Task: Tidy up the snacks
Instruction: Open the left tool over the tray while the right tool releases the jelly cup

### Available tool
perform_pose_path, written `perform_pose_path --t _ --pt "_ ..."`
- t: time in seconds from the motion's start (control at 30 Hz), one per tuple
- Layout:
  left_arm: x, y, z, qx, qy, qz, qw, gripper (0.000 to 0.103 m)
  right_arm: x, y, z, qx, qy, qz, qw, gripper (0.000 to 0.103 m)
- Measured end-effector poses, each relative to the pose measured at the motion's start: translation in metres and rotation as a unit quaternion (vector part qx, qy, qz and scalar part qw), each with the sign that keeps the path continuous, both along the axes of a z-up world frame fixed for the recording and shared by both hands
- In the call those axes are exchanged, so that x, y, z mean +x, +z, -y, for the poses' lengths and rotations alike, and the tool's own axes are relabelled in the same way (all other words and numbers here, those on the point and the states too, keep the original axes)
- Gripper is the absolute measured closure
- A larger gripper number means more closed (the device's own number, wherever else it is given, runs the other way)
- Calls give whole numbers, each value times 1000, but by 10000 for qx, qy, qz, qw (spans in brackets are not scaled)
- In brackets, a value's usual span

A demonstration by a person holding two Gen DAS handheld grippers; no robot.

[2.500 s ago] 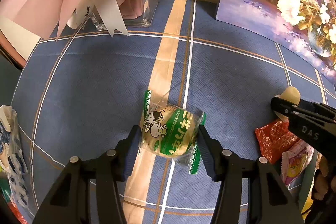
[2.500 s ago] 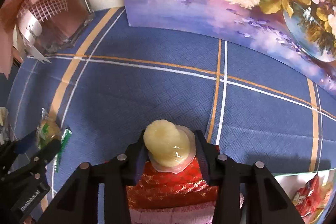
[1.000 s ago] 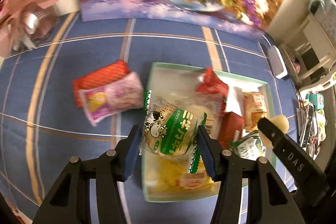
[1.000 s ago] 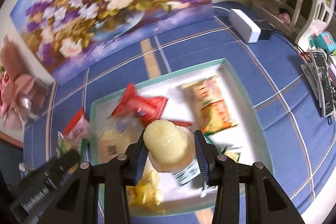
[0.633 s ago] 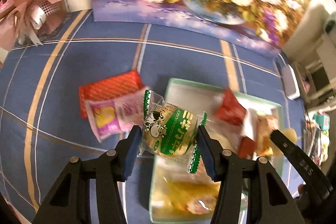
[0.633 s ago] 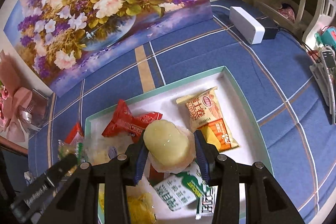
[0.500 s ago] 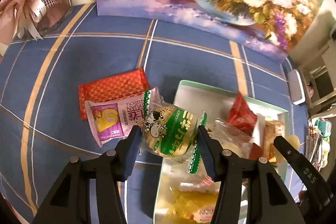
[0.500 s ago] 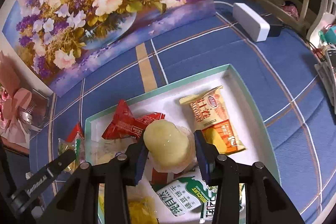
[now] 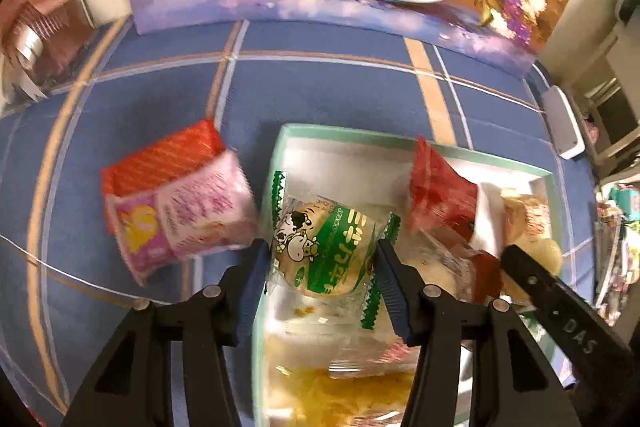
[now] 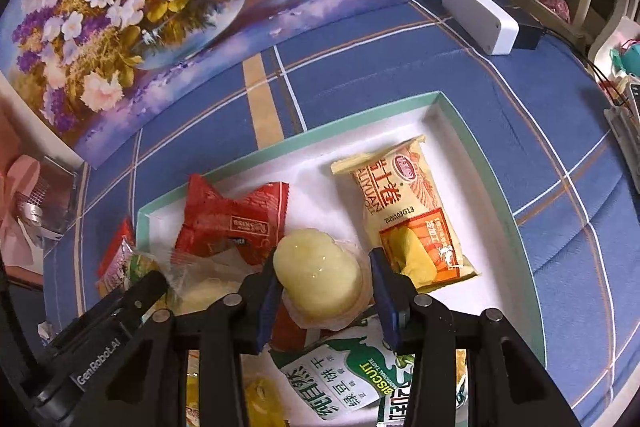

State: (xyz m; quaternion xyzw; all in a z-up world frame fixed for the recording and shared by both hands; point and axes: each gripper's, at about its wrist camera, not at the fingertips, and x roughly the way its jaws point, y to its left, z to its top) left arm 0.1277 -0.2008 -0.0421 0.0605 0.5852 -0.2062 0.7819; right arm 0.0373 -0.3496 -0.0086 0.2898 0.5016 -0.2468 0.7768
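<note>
Left gripper (image 9: 322, 259) clamps the green cow-print snack (image 9: 324, 251) over the tray's (image 10: 476, 147) left edge, right gripper (image 10: 322, 283) pinches the yellow jelly cup (image 10: 320, 275) mid-tray: drop both probably into bare white floor beyond, clear of the rim, red packet (image 10: 236, 219) and yellow packet (image 10: 408, 223).
</note>
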Motion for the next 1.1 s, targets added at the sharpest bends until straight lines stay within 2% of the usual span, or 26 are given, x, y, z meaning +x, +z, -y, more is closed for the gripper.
perform_pose_path --t 0.2,0.43,0.53,0.57,0.7,0.93,1.0,1.1 --pt "-6 -5 13 156 -196 32 9997 47 -1 -2 0 -1 -3 -67 10000 58" --pt "-4 -3 13 220 -186 63 9996 44 2 -5 -1 23 29 -211 9998 57" --pt "-4 3 11 214 -165 111 9996 36 1 -2 0 11 -4 -211 9998 56" --pt "-4 6 9 222 -159 154 9995 28 0 -1 1 13 -4 -196 9998 54" --pt "-4 17 6 225 -132 241 9994 27 0 9 1 -64 8 -124 9999 46" --pt "-10 41 -8 121 -58 399 9991 25 -1 41 -3 -313 31 150 9994 46" --pt "-9 47 -12 93 -15 452 9989 20 -2 49 -3 -382 34 201 9991 46" --pt "-8 55 -18 61 58 506 9987 19 -4 59 -4 -454 26 274 9986 44"
